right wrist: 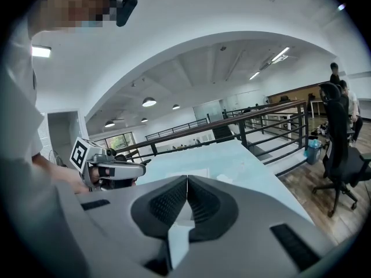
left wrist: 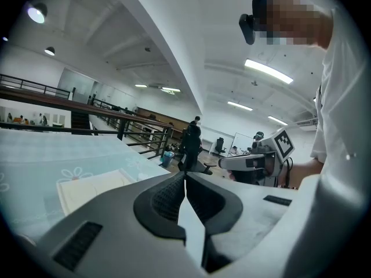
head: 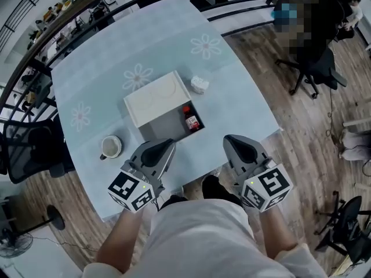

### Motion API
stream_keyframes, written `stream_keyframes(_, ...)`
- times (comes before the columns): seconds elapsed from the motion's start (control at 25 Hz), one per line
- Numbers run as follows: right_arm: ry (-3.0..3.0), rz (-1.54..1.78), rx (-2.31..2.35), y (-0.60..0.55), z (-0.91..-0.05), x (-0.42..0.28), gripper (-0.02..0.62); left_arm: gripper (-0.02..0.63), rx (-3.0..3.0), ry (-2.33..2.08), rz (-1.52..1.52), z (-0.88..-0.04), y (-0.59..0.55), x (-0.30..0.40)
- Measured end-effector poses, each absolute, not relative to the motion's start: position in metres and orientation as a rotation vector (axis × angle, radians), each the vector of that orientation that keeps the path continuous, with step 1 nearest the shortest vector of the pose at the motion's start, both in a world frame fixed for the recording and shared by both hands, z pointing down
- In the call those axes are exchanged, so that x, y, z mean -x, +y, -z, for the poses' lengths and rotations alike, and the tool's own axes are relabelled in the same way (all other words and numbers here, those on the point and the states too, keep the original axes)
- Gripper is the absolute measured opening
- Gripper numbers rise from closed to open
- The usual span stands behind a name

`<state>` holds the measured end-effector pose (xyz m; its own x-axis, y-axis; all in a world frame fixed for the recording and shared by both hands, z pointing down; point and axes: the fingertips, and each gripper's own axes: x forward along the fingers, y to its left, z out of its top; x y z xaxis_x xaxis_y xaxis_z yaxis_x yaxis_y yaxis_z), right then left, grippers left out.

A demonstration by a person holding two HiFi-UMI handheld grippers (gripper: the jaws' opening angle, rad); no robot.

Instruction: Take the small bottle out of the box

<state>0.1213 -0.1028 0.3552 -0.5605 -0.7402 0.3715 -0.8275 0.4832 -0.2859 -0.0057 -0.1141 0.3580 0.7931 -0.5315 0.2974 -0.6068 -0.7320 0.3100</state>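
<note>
A white box [head: 152, 97] lies open on the pale blue flowered tablecloth [head: 232, 91], its lid flat at the back and its grey inside towards me. The small bottle [head: 192, 119], red-capped with a dark label, lies in the box's right corner. My left gripper [head: 168, 143] hovers shut and empty just in front of the box, near the table's front edge. My right gripper [head: 229, 138] is shut and empty too, right of the box and level with the left one. In the gripper views the left gripper [left wrist: 185, 175] and right gripper [right wrist: 186, 179] show pads closed together.
A white cup [head: 110, 147] stands left of the box near the front edge. A small white object [head: 199, 84] sits behind the box's right side. A black office chair [head: 35, 149] is at the table's left, a railing [head: 69, 16] behind, a seated person far right.
</note>
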Motion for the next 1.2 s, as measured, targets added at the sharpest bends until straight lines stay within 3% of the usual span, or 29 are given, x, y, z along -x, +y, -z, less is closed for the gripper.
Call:
stream_keyframes(0.68,-2.603,-0.713,-1.114,-0.196,-0.385,-0.194,0.021,0.028,-2.442,-1.071,-0.370,-0.394,-0.189,-0.055)
stream_keyframes(1.2,-2.563,-0.807,-1.078,-0.225,-0.430,-0.213,0.021,0.028,-2.334,-1.101,-0.504,-0.456,-0.212,-0.055)
